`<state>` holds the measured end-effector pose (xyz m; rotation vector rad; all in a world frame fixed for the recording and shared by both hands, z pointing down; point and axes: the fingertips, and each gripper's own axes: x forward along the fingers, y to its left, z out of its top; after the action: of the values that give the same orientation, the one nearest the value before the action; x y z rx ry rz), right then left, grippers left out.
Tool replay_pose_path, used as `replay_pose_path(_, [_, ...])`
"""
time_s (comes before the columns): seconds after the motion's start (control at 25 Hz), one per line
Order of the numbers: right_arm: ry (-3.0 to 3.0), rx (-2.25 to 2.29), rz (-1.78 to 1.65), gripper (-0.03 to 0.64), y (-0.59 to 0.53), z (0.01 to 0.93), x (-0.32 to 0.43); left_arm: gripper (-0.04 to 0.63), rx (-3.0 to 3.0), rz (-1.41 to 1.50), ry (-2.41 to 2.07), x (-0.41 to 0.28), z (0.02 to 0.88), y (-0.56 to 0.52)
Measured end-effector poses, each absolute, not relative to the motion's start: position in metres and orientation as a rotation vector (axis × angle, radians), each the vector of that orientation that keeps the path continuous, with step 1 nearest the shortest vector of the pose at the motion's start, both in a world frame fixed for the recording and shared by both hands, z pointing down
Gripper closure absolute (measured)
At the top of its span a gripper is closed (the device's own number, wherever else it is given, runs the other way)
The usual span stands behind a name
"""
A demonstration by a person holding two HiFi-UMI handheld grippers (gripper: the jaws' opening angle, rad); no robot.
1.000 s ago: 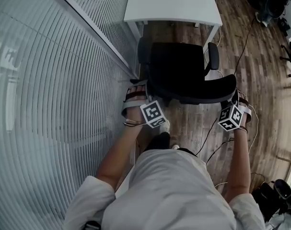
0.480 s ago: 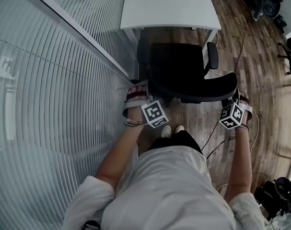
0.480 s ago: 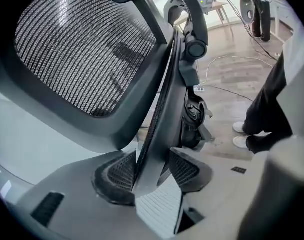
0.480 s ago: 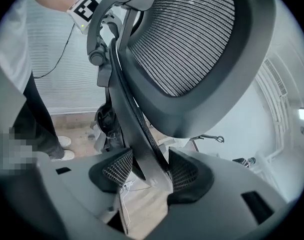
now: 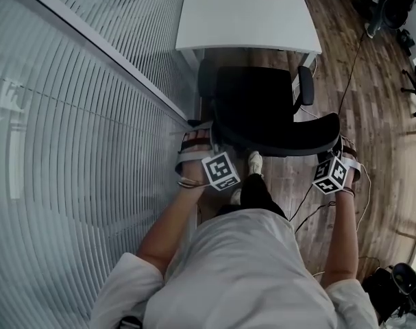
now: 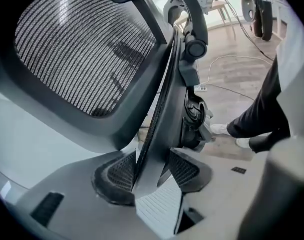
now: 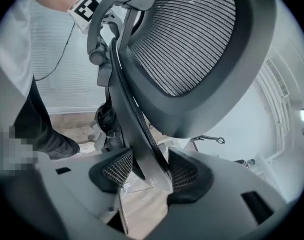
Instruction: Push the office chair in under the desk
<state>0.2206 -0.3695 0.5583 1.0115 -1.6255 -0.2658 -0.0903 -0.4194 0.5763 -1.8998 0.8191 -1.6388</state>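
Observation:
A black office chair (image 5: 255, 105) faces a white desk (image 5: 249, 16), its seat front at the desk's near edge. Its curved backrest (image 5: 290, 139) is nearest me. My left gripper (image 5: 205, 139) is shut on the backrest's left edge, and my right gripper (image 5: 339, 151) on its right edge. In the left gripper view the backrest frame (image 6: 157, 119) runs between the pads of the left gripper (image 6: 150, 171), with mesh (image 6: 76, 44) above. In the right gripper view the frame (image 7: 134, 124) sits the same way in the right gripper (image 7: 150, 170).
A glass wall with blinds (image 5: 70, 149) runs along the left, close to the chair and the desk's left leg. Cables (image 5: 307, 208) trail over the wooden floor at right. Other chair bases (image 5: 393, 5) stand at the far right. The person's shoe (image 5: 254, 163) is just behind the chair.
Both grippers and the chair have moved slightly forward towards the desk. The person has stepped one foot forward behind the chair. Both grips are unchanged.

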Motion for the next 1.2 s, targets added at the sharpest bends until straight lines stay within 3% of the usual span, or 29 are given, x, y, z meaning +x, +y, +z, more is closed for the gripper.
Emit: replay_pose_path(1.2, [-1.595,1.000,-0.218,0.380,-0.488,0.573,0.230,0.374,-1.895,-1.662,0.845,-0.084,0.592,-0.533])
